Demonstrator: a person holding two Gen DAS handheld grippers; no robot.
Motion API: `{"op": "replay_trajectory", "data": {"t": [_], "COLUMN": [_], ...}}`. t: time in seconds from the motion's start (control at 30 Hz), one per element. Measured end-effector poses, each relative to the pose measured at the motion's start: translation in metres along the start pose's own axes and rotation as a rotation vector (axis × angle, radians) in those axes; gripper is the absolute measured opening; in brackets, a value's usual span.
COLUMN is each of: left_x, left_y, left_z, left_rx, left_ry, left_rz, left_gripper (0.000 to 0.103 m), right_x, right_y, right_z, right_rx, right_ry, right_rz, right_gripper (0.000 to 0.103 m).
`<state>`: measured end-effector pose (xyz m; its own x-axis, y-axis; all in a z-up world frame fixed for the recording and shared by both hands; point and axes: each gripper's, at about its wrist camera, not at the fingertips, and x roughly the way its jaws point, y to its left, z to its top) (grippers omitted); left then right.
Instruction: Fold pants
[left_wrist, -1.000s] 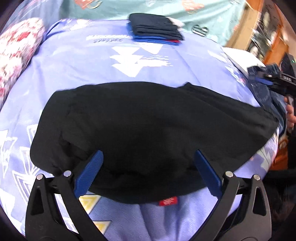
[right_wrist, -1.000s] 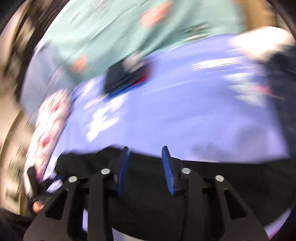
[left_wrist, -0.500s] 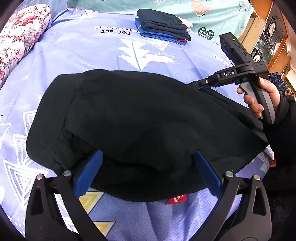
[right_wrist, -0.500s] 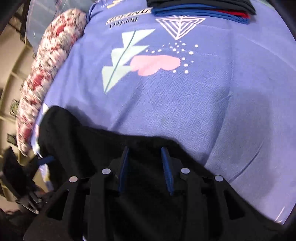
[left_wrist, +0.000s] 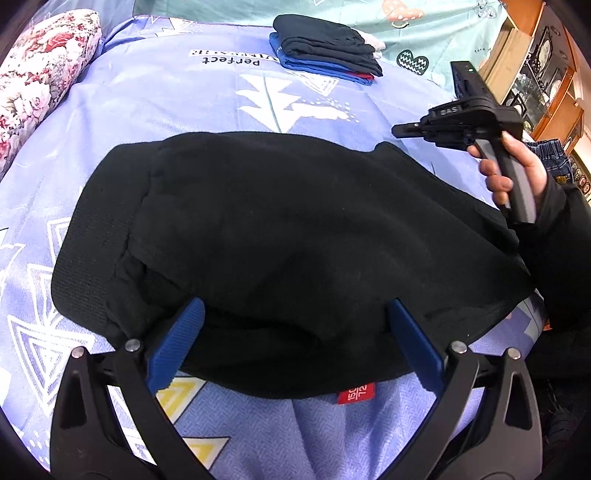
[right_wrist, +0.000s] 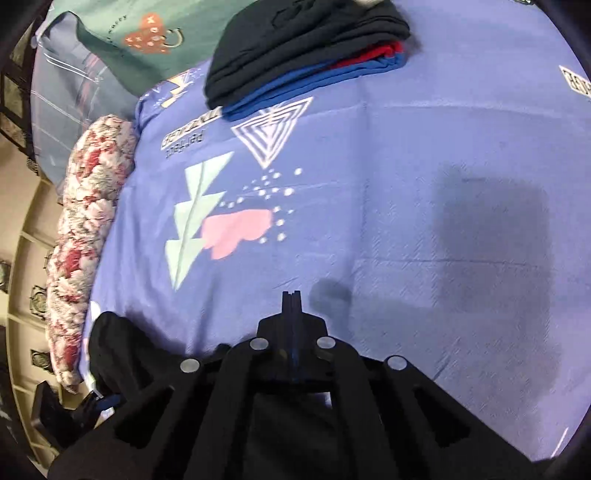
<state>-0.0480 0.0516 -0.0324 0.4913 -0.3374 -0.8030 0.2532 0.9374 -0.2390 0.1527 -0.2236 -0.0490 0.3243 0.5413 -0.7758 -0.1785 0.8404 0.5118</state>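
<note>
Left wrist fisheye: black pants (left_wrist: 295, 236) lying partly folded on bed (left_wrist: 155, 103); left gripper (left_wrist: 295, 332) gaping, right gripper (right_wrist: 291, 295) closing empty; further folding remaining.

The right gripper (right_wrist: 290, 295) body hides the black pants' (right_wrist: 110, 343) near part.

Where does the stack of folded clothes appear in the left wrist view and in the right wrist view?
Left wrist view: stack of folded clothes at top, right of centre, beyond the black pants.
Right wrist view: the stack at top centre, far ahead of the fingers.
Shared landmark: the floral pillow, at left in both.
</note>
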Motion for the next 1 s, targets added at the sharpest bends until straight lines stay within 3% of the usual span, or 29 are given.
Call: {"op": "replay_trajectory", "data": {"t": [0.03,0.07,0.13,0.17,0.33,0.37,0.43,0.57,0.77,0.9,1.0], "left_x": [0.000,0.000,0.000,0.000,-0.001,-0.001,-0.002,-0.003,-0.001,-0.014,-0.047], "left_y": [0.000,0.000,0.000,-0.001,-0.002,-0.002,-0.003,-0.005,-0.010,-0.011,-0.021], "left_z": [0.000,0.000,0.000,0.000,-0.001,-0.002,-0.004,-0.009,-0.017,-0.021,-0.014], "left_rx": [-0.001,-0.001,0.001,0.004,0.005,0.006,0.007,0.013,0.051,0.053,0.096], "left_ry": [0.000,0.000,0.000,0.002,0.005,0.008,0.016,0.020,0.059,0.068,-0.020], "left_rz": [0.000,0.001,0.003,0.004,0.010,0.014,0.018,0.025,0.053,0.058,0.016], "left_gripper": [0.101,0.101,0.101,0.101,0.101,0.101,0.101,0.101,0.101,0.099,0.099], "right_x": [-0.001,-0.002,-0.007,-0.006,0.016,0.025,0.034,0.015,0.039,0.034,0.020], "right_y": [0.006,0.010,0.023,0.027,0.048,0.052,0.062,0.054,0.052,0.053,0.061], "right_z": [-0.003,-0.005,-0.011,-0.013,-0.022,-0.024,-0.028,-0.013,-0.015,-0.018,-0.024], "right_rx": [-0.018,-0.044,-0.132,-0.157,-0.278,-0.308,-0.358,-0.297,-0.312,-0.333,-0.369], "right_ry": [0.017,0.032,0.044,0.048,0.157,0.192,0.188,0.081,0.079,0.061,-0.006], "right_rz": [0.023,0.022,-0.022,-0.034,-0.040,-0.061,-0.128,-0.118,-0.186,-0.204,-0.272], "right_gripper": [0.004,0.020,0.043,0.043,0.042,0.019,0.003,0.002,0.000,0.000,0.002]}}
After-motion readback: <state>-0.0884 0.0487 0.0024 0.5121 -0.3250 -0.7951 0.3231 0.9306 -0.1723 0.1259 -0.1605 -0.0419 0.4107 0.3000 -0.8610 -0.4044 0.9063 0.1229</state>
